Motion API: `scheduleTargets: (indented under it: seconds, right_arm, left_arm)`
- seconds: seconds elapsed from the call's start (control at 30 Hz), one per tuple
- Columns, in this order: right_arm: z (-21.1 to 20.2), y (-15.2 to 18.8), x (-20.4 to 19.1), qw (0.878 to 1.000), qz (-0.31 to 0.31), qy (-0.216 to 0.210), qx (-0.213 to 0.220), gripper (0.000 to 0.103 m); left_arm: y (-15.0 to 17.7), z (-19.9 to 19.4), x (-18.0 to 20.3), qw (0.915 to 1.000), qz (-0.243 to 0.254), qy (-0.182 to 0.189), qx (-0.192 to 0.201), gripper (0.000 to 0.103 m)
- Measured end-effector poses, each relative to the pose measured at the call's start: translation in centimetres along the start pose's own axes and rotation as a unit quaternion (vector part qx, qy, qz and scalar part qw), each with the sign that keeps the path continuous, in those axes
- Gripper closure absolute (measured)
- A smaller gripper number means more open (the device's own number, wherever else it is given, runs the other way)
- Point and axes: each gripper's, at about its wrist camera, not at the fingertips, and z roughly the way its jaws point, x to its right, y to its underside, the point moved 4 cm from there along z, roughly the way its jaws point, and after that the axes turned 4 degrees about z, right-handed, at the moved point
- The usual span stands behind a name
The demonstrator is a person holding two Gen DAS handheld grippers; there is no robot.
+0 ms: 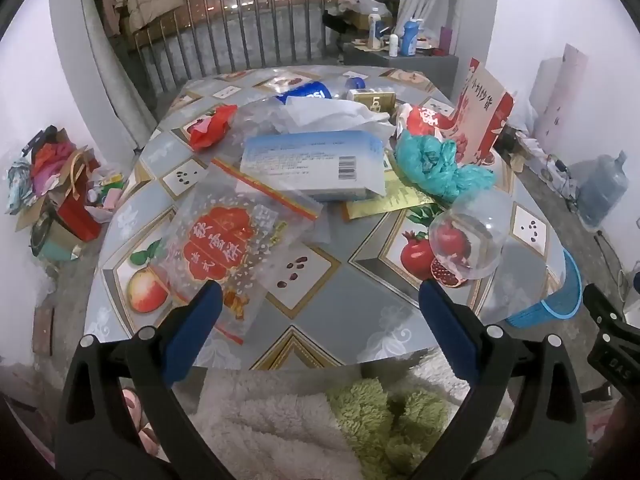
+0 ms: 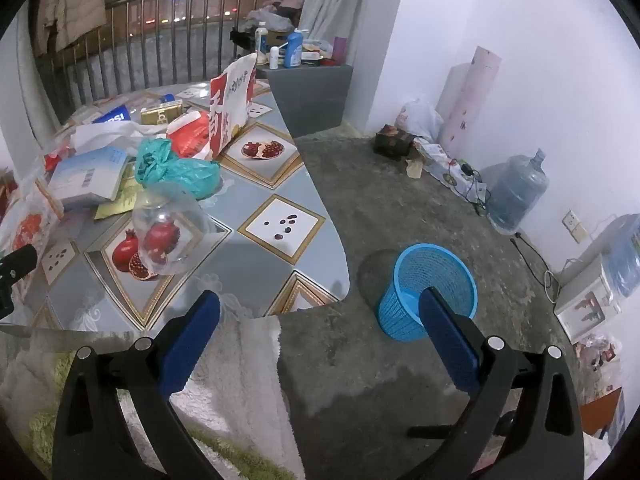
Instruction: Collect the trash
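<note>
left gripper (image 1: 320, 300) wide open, right gripper (image 2: 320, 312) likewise, both empty

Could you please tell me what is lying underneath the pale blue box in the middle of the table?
The pale blue box rests on a clear bag with a red-and-yellow strip and a yellow printed sheet. Whatever lies directly under its middle is covered.

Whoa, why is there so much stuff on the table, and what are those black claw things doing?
A person is holding two grabber tools to clean up. The left gripper and the right gripper are both wide open and hold nothing. Trash covers the table: a clear plastic cup lying on its side, a crumpled teal bag, a light blue box and a red-printed wrapper. The blue basket waits on the floor beside the table.
</note>
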Motion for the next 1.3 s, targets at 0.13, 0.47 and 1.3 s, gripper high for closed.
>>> scheduleTargets:
  seconds: [0.13,0.47,1.3]
  right_arm:
    - [0.00,-0.06,-0.04,1.000,-0.003,0.003,0.001,0.006]
    - [-0.01,-0.15,-0.18,1.000,-0.004,0.003,0.001,0.006]
    - [-0.14,-0.19,-0.43,1.000,-0.004,0.003,0.002,0.006]
  left_arm:
    - [-0.02,0.00,0.04,1.0000,-0.001,0.002,0.002,0.009]
    - [-0.41,-0.10,0.13,1.0000,0.000,0.002,0.003,0.009]
    - [-0.37,-0.03,0.10,1.0000,0.000,0.003,0.002,0.009]
